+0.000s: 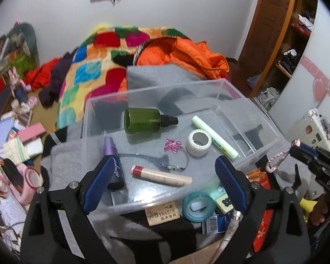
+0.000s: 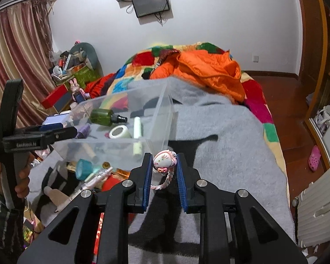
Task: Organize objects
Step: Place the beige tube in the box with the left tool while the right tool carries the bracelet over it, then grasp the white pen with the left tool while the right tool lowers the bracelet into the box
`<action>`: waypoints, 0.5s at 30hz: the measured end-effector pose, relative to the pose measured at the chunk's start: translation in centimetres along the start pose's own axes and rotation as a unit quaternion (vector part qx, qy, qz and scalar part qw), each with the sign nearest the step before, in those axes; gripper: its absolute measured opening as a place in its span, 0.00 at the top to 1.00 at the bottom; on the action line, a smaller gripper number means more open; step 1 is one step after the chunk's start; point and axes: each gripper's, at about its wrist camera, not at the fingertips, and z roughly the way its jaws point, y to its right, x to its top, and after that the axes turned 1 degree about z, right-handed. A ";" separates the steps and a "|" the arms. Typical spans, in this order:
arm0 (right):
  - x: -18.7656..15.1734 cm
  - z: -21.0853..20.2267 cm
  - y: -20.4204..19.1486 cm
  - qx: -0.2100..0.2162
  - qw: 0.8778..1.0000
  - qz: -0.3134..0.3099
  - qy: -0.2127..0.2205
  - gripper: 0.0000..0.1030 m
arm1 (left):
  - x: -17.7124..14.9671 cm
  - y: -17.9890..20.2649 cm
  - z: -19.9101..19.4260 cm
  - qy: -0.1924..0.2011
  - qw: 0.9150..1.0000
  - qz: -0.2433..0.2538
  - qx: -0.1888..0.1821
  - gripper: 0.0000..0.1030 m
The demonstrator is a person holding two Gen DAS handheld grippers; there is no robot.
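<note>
A clear plastic bin sits on a grey blanket on the bed. In it lie a green bottle, a white tape roll, a pale green marker, a pink charm, a beige tube and a purple-capped tube. My left gripper is open and empty over the bin's near edge. My right gripper is shut on a pink cat charm with a braided strap, held above the blanket right of the bin.
In front of the bin lie a teal tape roll, an eraser box, a blue packet and a red packet. Bright quilt and orange jacket lie behind. Clutter fills the left floor; a wardrobe stands right.
</note>
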 end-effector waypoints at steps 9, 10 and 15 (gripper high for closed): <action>1.4 -2.1 -1.1 0.006 0.999 -0.011 0.036 0.81 | -1.8 1.6 -3.0 0.029 0.999 0.016 0.000 0.08; 1.6 -2.4 -1.2 0.008 0.999 -0.012 0.041 0.81 | -2.1 1.7 -3.2 0.030 0.999 0.015 -0.003 0.08; 3.2 -3.4 -1.7 0.017 0.997 -0.019 0.071 0.81 | -3.9 3.1 -3.7 0.035 0.999 0.025 -0.016 0.08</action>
